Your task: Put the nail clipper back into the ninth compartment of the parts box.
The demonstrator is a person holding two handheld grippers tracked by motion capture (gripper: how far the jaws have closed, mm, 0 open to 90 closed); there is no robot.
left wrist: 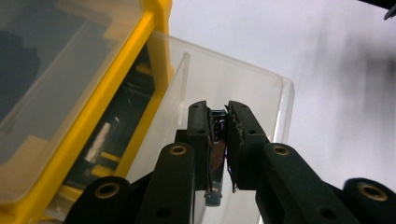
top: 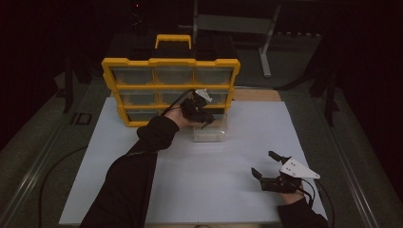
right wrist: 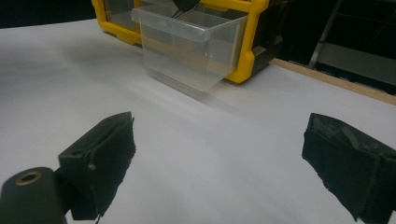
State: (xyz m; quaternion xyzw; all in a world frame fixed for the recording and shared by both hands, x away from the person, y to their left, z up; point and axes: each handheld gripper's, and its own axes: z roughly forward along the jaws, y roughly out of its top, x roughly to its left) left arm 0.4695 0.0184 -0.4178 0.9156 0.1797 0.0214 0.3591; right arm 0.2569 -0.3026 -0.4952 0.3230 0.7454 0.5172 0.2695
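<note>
small metal part [left wrist: 215,154] sits pinched upright in the left gripper [left wrist: 218,122], directly above the pulled-out clear drawer [left wrist: 261,93] of the yellow organizer [top: 171,85]; right gripper [top: 266,164] rests wide, well apart.

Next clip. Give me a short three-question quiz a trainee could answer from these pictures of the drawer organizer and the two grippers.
1. True or false: the right gripper holds a small part.
2. What is the left gripper shut on? A) small metal piece B) yellow handle C) cable
3. Which drawer is pulled out of the yellow organizer?

Key
1. False: its jaws stand open over the white table.
2. A: a small metal piece, held above the clear drawer.
3. The bottom-row clear drawer, at the right.
</note>
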